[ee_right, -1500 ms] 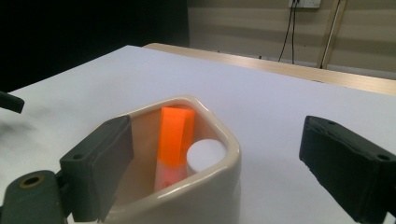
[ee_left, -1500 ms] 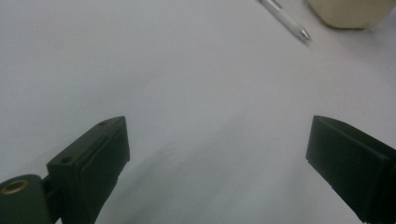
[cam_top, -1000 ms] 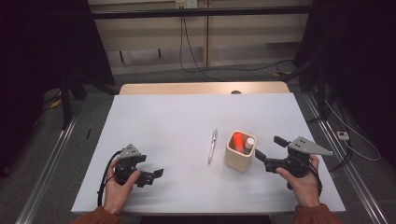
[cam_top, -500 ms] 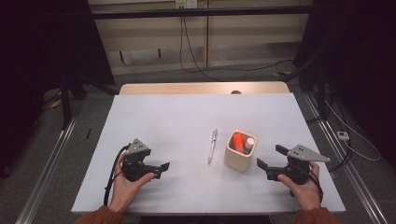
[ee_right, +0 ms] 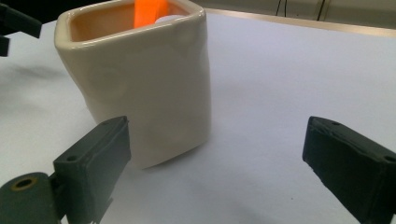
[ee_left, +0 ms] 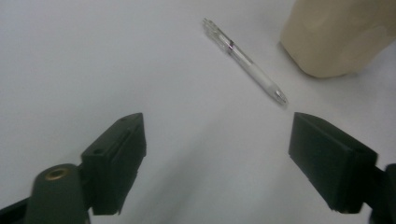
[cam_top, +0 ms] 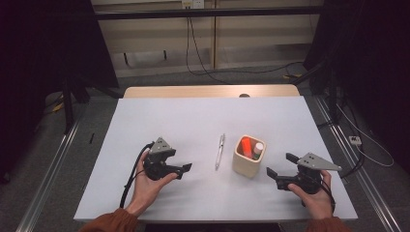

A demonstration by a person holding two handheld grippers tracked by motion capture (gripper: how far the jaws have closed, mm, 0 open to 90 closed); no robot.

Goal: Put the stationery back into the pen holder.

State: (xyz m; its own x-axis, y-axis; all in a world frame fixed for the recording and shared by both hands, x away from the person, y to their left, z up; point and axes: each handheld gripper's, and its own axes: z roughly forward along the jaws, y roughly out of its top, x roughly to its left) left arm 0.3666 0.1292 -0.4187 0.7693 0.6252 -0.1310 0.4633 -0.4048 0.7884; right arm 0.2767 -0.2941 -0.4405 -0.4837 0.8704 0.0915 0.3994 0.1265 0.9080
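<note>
Overhead, a white tabletop (cam_top: pixel 193 121) stands over grey floor with cables trailing beyond. Right of centre, a cream cup (cam_top: pixel 249 156) holds an orange marker (cam_top: pixel 246 145) and a white-capped one. Just left of it lies a pen (cam_top: pixel 220 151), lengthwise front-to-back. Left gripper (cam_top: pixel 183 168) and right gripper (cam_top: pixel 279 170) fingers gape wide, empty.
</note>
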